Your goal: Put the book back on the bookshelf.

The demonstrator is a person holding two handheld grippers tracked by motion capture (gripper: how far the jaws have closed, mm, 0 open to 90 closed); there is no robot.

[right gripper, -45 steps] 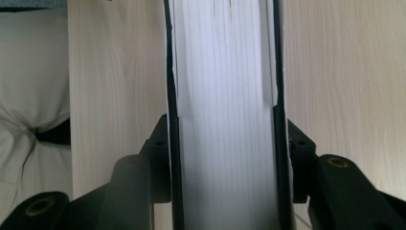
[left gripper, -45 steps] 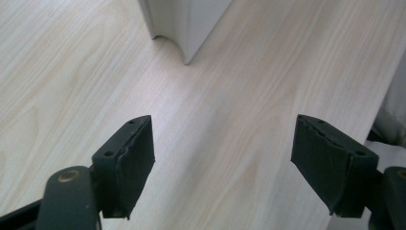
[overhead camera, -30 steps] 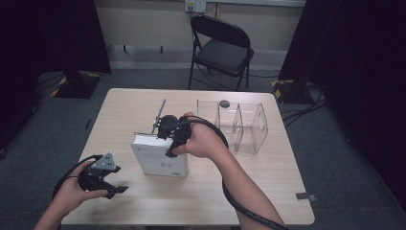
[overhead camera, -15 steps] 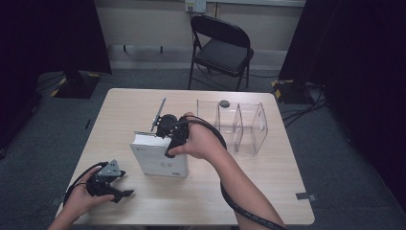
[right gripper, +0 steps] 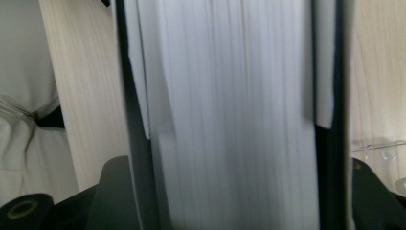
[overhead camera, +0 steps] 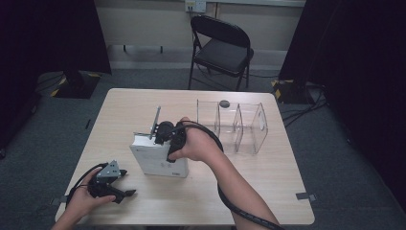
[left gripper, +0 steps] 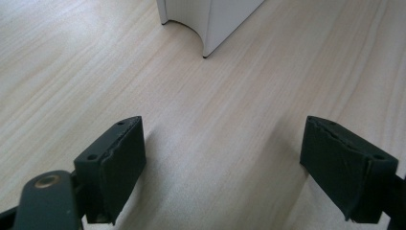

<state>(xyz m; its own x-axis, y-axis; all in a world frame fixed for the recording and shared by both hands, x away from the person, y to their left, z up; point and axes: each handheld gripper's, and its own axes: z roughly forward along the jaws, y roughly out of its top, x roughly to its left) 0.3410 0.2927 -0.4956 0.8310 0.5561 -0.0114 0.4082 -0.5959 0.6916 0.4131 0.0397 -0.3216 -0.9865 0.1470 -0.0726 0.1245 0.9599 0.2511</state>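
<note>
Grip on white box (overhead camera: 160,160) by right gripper (overhead camera: 158,136), from above, at the box's top edge. Box upright on pale wooden table (overhead camera: 258,177), near the middle, slightly left of centre. Seen along that gripper's own jaws: white sheets or panels of the box (right gripper: 230,120) standing vertical between two dark jaw faces, one pressed against each side. Jaws just been easing apart a little, yet pads on the box at both flanks. Right hand (overhead camera: 198,143) wrapped round the gripper body, forearm coming in from the bottom edge, cable looping beside it.

Left gripper (overhead camera: 127,183) low over the table's near left corner, well apart from the box, held in left hand (overhead camera: 84,201). Jaws spread wide, just been opening further, nothing between them but bare wood. Ahead of those jaws, a lower corner of the box (left gripper: 210,19) resting on the tabletop.

Clear plastic organizer (overhead camera: 239,127) with upright dividers to the right of the box, near but not touching. Small dark round item on its rear rim, too small to identify. Black folding chair (overhead camera: 222,50) beyond the far edge of the table.
</note>
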